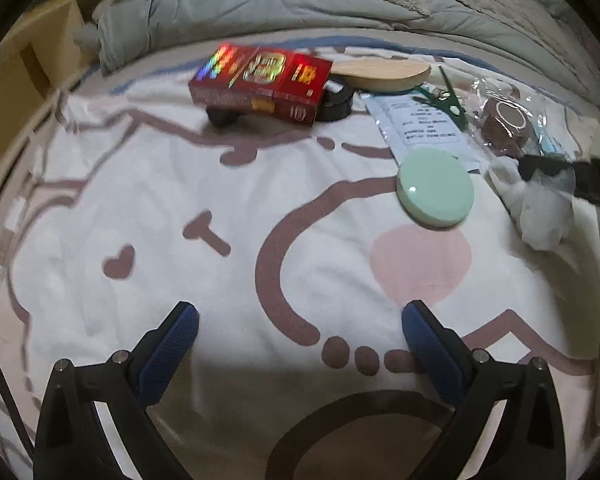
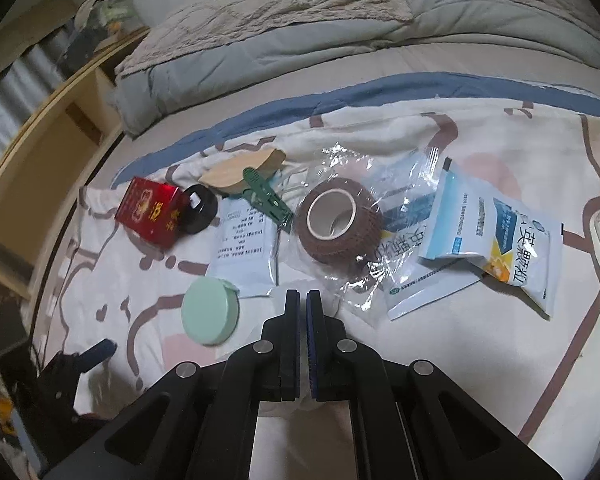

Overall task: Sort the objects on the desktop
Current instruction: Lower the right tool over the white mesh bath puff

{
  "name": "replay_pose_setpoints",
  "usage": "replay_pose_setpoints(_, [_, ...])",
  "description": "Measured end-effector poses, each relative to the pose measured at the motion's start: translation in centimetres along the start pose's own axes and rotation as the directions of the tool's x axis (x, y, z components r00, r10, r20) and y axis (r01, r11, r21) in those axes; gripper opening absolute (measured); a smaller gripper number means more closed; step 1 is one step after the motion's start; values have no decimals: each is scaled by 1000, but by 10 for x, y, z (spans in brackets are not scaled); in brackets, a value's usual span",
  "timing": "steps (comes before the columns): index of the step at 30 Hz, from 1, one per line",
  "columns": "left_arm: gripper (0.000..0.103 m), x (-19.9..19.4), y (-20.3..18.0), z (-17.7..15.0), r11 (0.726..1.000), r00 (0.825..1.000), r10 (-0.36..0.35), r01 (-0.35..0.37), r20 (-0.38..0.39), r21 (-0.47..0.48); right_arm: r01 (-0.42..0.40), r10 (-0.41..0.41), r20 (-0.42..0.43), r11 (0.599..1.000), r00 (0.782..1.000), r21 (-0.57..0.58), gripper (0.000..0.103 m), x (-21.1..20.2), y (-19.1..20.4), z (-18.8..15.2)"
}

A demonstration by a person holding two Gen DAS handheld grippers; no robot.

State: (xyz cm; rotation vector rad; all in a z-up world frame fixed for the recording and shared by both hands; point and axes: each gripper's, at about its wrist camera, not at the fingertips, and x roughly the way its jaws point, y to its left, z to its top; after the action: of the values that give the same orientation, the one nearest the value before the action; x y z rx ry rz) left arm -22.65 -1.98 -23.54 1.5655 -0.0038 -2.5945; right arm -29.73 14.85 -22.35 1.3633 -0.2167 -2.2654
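- Blue-padded fingers of our left gripper fill the bottom of the left wrist view, spread wide over the printed cloth, nothing between them.
- Mid right: mint round case. Upper centre: red box overlapping a black tape roll; wooden piece behind.
- Right edge: brown bandage roll in clear wrap, white tissue wad below it.
- Right wrist view, bottom centre: our right gripper pressed together, empty as far as we see.
- Just above it, the brown bandage roll; green clip to its left, medicine sachets to its right, mint round case lower left.
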Motion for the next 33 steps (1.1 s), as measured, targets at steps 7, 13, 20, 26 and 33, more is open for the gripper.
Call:
replay_pose_setpoints(7, [103,3,4,1,1000,1000,-29,29,-2,-12,-43,43,-8,999,999,-33,4,-1,3,-8])
replay_pose_setpoints(13, [102,0,4,6,999,999,-39,39,-1,-28,-117,110,-75,987,991,-109,2,6,30,-22])
replay_pose_setpoints(20, [99,-7,5,24,993,994,-85,90,62,-81,-97,76,-126,981,989,-167,0,21,44,-49])
replay_pose_setpoints(26, [99,-7,10,35,984,989,-107,121,103,-133,-173,159,-188,983,969,-63,0,9,31,-36])
replay_pose_setpoints(33, [99,-6,21,33,977,987,-106,125,119,-172,-190,180,-87,975,980,-114,0,-37,44,-4])
